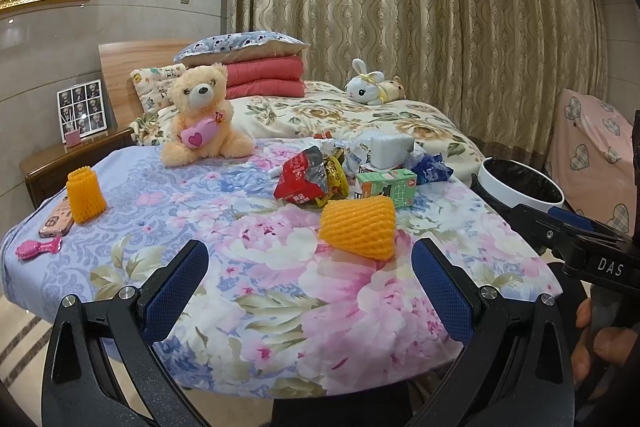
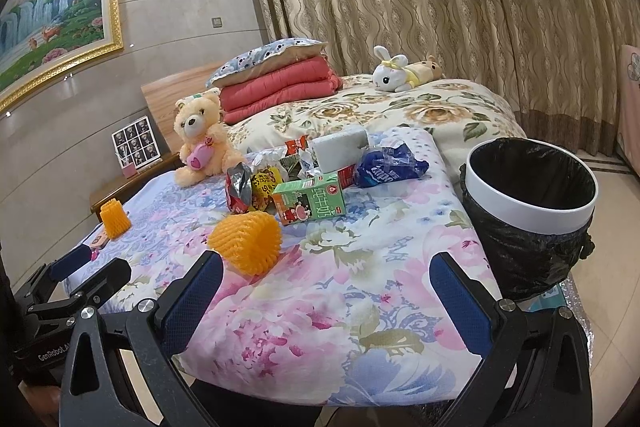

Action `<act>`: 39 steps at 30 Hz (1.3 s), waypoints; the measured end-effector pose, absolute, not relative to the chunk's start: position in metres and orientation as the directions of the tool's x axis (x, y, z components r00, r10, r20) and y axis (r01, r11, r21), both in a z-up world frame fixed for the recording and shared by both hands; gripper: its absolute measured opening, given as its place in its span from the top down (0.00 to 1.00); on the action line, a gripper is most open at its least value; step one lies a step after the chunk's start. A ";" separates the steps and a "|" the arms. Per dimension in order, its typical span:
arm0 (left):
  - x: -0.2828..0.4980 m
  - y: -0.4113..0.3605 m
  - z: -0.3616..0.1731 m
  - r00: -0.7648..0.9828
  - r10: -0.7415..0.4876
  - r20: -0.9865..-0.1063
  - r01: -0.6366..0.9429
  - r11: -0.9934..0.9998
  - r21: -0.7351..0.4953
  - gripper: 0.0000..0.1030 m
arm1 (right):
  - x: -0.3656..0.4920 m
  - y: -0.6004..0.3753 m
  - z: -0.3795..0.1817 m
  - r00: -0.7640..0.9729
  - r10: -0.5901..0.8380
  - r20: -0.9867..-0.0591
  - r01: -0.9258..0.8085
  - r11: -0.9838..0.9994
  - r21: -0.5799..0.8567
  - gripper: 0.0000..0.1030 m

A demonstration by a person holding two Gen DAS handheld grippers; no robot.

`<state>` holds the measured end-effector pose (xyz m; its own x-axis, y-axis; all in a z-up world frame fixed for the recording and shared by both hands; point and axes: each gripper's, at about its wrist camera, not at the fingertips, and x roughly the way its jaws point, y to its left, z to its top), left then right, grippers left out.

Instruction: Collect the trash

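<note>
Hovering over bed edge (image 1: 280,379): left hand-held gripper (image 1: 310,267) agape; right hand-held gripper (image 2: 326,283) agape; bin (image 2: 532,187) beside bed corner.

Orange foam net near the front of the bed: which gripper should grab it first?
Probably the left gripper: it is open and the orange foam net lies just ahead of its fingers. The right gripper has it off to its left.

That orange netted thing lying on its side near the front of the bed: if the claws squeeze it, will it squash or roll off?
The orange foam net sleeve looks like open, hollow mesh, so it would probably squash and feel very light. Lying on its side, it might roll a little on the floral bedspread, though the soft fabric should slow it. Its ribbed surface likely grips well.
</note>
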<state>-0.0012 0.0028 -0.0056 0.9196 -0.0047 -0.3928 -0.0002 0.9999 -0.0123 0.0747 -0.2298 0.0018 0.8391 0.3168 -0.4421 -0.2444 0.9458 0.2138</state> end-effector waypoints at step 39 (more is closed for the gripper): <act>0.122 -0.023 -0.046 0.759 -0.128 -0.638 0.138 0.990 -0.035 0.15 | 0.159 -0.252 -0.032 0.697 0.372 -0.613 -0.166 0.916 0.367 0.00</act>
